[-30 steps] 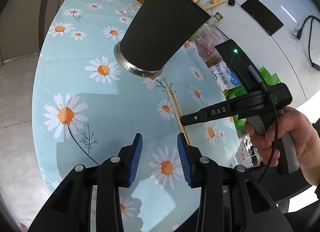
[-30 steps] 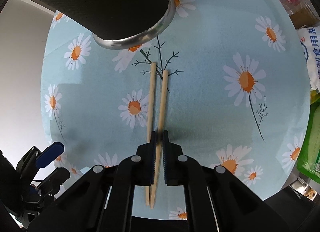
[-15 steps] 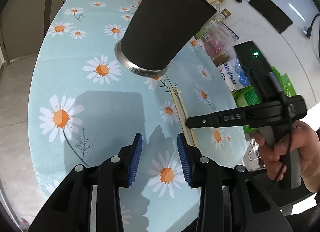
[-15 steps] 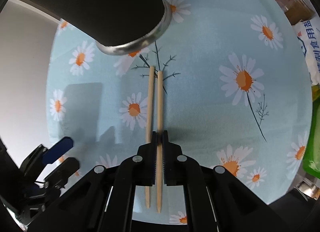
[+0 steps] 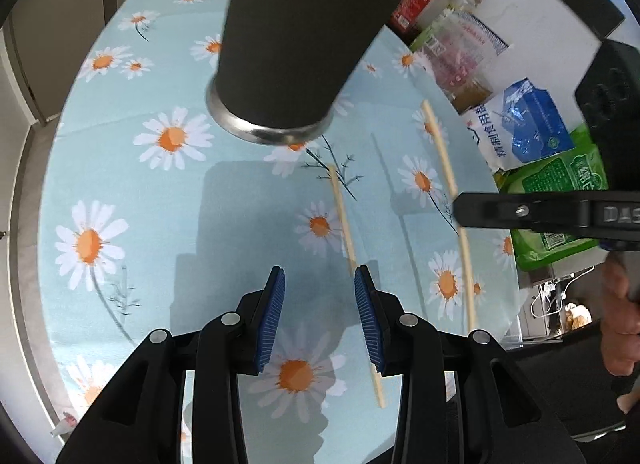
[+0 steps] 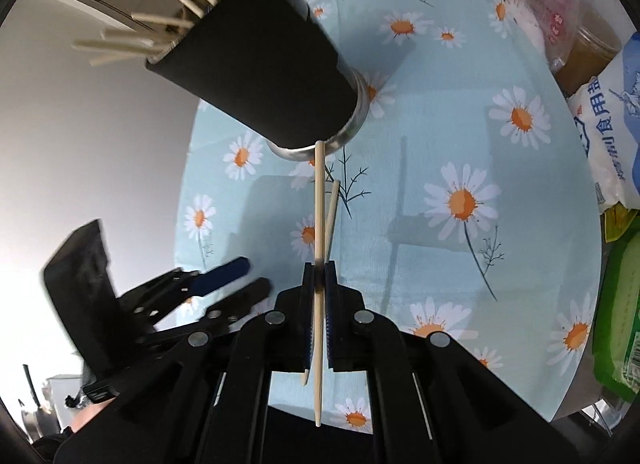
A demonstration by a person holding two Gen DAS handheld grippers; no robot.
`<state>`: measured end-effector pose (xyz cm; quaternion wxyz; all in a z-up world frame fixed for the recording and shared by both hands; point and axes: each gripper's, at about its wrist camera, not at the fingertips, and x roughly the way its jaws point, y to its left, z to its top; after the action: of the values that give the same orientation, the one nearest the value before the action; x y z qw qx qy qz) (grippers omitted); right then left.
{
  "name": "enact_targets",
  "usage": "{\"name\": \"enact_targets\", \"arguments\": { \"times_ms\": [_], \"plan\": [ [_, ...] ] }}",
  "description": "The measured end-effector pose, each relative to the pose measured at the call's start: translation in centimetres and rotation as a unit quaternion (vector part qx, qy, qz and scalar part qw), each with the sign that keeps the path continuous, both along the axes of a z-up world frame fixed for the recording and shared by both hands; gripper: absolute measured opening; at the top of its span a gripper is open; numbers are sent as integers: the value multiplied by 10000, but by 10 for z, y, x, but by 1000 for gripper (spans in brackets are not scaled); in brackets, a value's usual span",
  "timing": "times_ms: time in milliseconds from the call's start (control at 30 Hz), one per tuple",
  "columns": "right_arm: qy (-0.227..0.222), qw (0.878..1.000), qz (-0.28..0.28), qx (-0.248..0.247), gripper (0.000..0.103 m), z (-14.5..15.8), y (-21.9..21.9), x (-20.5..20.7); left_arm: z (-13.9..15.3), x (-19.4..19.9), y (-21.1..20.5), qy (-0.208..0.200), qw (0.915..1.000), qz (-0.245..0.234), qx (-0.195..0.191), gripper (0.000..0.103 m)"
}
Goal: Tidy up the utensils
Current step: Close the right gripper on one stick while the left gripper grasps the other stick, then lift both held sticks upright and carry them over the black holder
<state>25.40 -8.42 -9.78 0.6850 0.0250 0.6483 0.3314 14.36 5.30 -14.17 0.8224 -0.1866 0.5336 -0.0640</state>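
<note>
Left wrist view: the left gripper [image 5: 319, 306] hangs over the worktop [image 5: 132, 192], which is covered by a light-blue cloth printed with white daisies. Its blue-padded fingers [image 5: 272, 318] stand partly apart with nothing between them. One pale wooden chopstick [image 5: 344, 216] lies flat on the cloth, its near end running behind the right finger. At the far side stands a tall black utensil cup with a steel base ring [image 5: 296, 44]. To the right, the right gripper [image 5: 460, 208] is clamped on a second pale wooden chopstick [image 5: 440, 148], lifted clear of the cloth, with its shadow below. A hand [image 5: 620, 328] shows at the right edge. Bottles and food packets [image 5: 520, 124] crowd the far right.

Right wrist view: the right gripper [image 6: 319, 264] has its fingers pressed together on the raised chopstick [image 6: 319, 204], which runs straight away toward the cup's steel base [image 6: 340, 136]. The other chopstick [image 6: 332, 208] lies on the cloth just right of it. More chopsticks fan out of the cup's mouth [image 6: 168, 32]. The left gripper [image 6: 236, 276] sits at the near left.
</note>
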Motion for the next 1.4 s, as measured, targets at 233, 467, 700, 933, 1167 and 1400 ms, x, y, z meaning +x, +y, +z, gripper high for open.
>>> {"name": "enact_targets", "arguments": {
  "times_ms": [233,467,700,933,1167,1400],
  "plan": [
    [-70,9998,-29,205,5,10,-40,12,-9,17,-22,330,9992,103,184,35],
    [-2,9993,-27,384,5,9,-62,20,-12,36,-43,603,9967,203,500,34],
    [96,9984,-42,561,5,6,-83,32,-19,47,-58,750,9916,170,1044,15],
    [239,9971,99,718,5,1,-86,40,-20,54,-62,873,9873,328,1286,4],
    [292,9956,323,831,6,2,-76,40,-20,51,-47,938,9905,664,749,4],
    [103,9952,489,842,6,10,-66,36,15,41,-51,473,9950,628,619,4]
  ]
}}
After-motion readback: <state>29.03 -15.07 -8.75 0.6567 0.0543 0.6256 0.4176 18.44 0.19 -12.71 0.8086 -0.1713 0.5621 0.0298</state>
